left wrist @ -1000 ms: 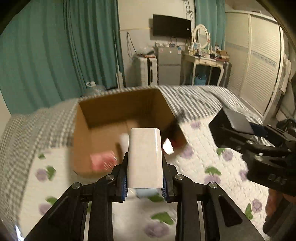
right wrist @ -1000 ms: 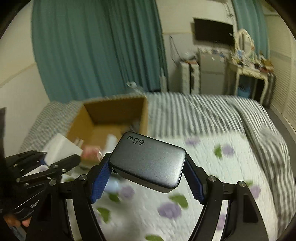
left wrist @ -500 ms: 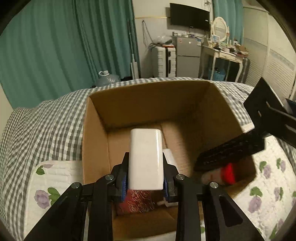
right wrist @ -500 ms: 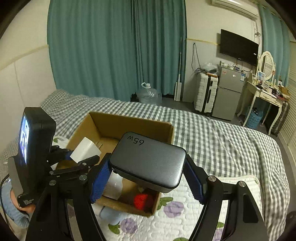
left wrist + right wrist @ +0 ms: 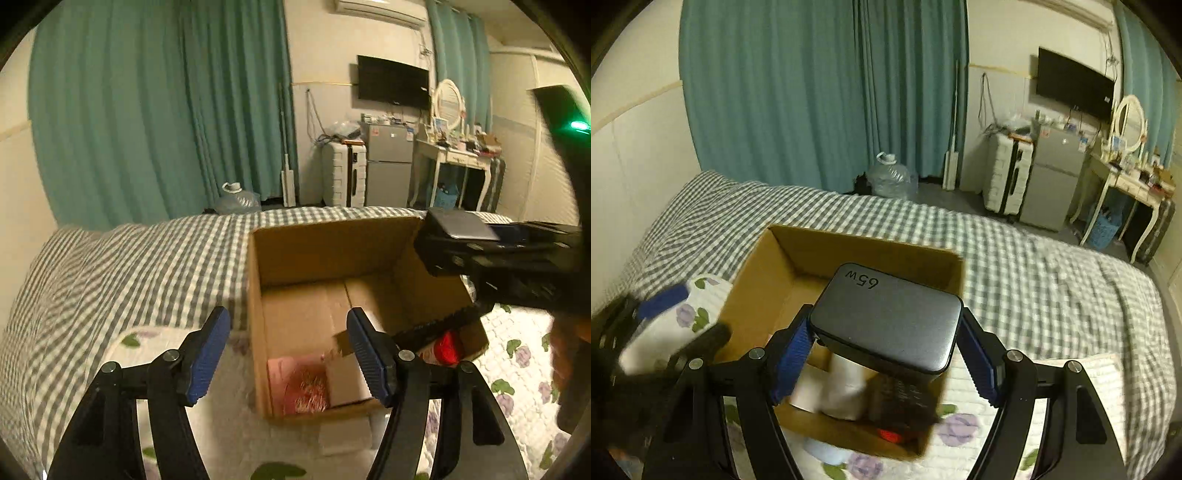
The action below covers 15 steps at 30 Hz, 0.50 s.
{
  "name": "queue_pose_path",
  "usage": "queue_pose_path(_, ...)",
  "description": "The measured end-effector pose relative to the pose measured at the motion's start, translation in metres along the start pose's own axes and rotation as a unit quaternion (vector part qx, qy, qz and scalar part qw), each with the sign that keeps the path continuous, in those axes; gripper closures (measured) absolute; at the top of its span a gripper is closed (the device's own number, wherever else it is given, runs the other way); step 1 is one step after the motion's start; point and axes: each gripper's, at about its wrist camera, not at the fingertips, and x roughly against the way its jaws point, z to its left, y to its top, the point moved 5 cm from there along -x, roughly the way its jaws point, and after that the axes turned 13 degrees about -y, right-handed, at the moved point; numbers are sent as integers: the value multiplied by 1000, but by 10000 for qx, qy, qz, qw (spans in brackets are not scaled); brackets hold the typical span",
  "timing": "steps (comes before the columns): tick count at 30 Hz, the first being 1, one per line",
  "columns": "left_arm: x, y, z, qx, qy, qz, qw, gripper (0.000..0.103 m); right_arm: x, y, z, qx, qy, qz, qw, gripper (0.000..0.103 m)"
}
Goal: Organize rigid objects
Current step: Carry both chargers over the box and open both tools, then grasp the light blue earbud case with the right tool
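Observation:
An open cardboard box (image 5: 317, 243) stands on the bed; it also shows in the right wrist view (image 5: 764, 280). My left gripper (image 5: 291, 354) is open and empty, over the box's near left corner. A white charger (image 5: 347, 376) lies in the box beside a pink packet (image 5: 295, 380), a red thing (image 5: 447, 347) and a dark remote (image 5: 439, 325). My right gripper (image 5: 886, 350) is shut on a grey 65W charger (image 5: 886, 317), held over the box. That charger shows at right in the left wrist view (image 5: 458, 225).
The bed has a grey checked blanket (image 5: 129, 266) and a white floral quilt (image 5: 524, 354). Teal curtains (image 5: 147, 122), a water jug (image 5: 892, 177), a suitcase (image 5: 343, 173), a small fridge (image 5: 388, 162) and a dressing table (image 5: 458, 158) stand beyond the bed.
My left gripper has opened and let go of the white charger, which now lies in the box. My right gripper has moved over the box with the grey charger.

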Motion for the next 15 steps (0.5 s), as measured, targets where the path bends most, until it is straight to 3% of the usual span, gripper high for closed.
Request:
queue_pose_path(5,1,-16,11,47,12,153,9999,34,-38,-2,16,-114,-125,521,9985,28)
queue_pose_path(7,3,-23,15,102,-33,191,9998,34,-38,1,18,-113,-312,366,9988,23)
queue_pose_path(9,6,-26,16,128,-34,190,9997,34,-28,5,14,-138,-427,141,9989,10)
queue_pose_path(15,21,-43,19,376,84,187,9991,34,35,-17,8,61,-449,-283,9986,6)
